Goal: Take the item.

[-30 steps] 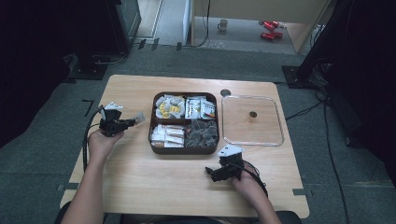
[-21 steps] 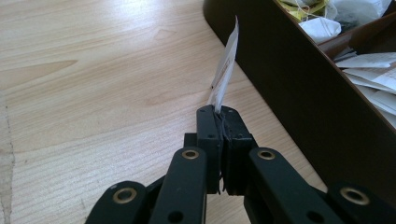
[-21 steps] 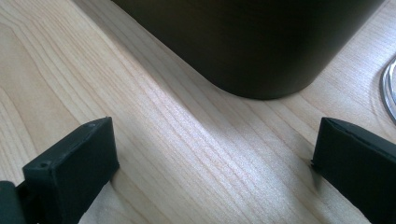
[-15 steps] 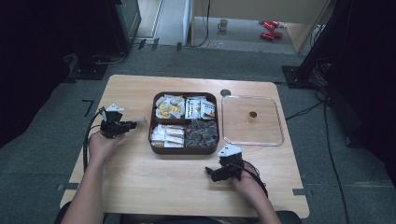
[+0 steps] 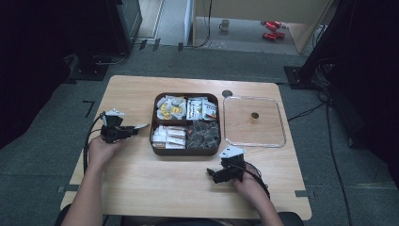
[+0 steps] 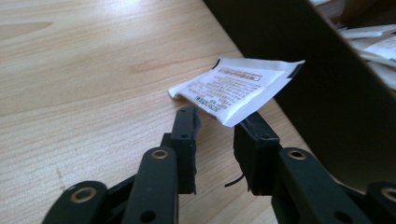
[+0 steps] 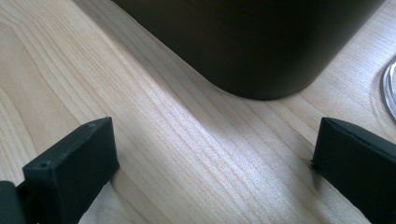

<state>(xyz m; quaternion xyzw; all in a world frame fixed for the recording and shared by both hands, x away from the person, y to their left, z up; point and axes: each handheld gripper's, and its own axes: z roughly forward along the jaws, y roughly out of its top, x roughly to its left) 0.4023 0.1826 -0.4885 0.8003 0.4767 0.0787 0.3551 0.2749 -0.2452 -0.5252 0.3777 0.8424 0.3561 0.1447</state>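
My left gripper (image 5: 134, 130) hovers left of the dark brown compartment tray (image 5: 153, 141), held in a hand. Its jaws have just been opening and now stand apart (image 6: 217, 123). A white printed sachet (image 6: 238, 86) lies at their tips, tilted beside the tray's outer wall (image 6: 327, 93), and the pads do not press on it. From above, the sachet (image 5: 141, 126) shows as a pale strip between gripper and tray. My right gripper (image 5: 210, 175) rests low on the wooden table below the tray, wide open with nothing between its fingers (image 7: 210, 144), facing a rounded tray corner (image 7: 252, 42).
The tray holds yellow-and-white packets, printed sachets, white packets and dark wrapped pieces in separate compartments. A clear square lid (image 5: 254, 143) lies to its right on the table; its rim (image 7: 390, 84) shows at the edge of the right gripper view. Bare wood surrounds both hands.
The left gripper's jaws have parted from the sachet, which has dipped slightly toward the table beside the tray. The right hand and gripper have not moved.
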